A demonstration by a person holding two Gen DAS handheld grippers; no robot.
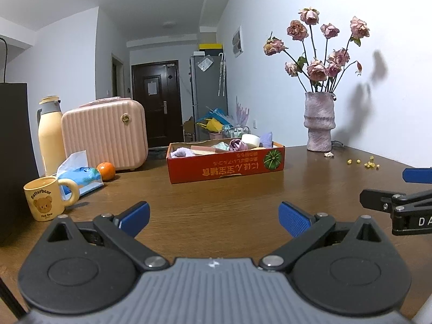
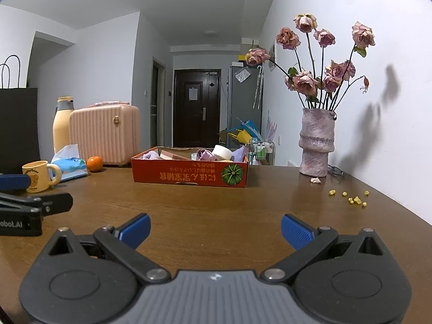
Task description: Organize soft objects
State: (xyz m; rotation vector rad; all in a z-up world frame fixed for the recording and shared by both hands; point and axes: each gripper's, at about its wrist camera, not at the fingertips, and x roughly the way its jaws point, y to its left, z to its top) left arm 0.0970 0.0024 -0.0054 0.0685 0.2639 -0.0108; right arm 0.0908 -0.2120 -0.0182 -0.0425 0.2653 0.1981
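One red box (image 1: 225, 166) of soft objects (image 1: 237, 143) sits on the desk (image 1: 216, 197) ahead of both tools, long axis crosswise. Left tool (image 1: 214, 217) and right tool (image 2: 215, 229) gape wide, empty.

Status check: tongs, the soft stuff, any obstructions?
Both tongs, left and right, open, empty. Soft items sit in red box. Table between is bare.
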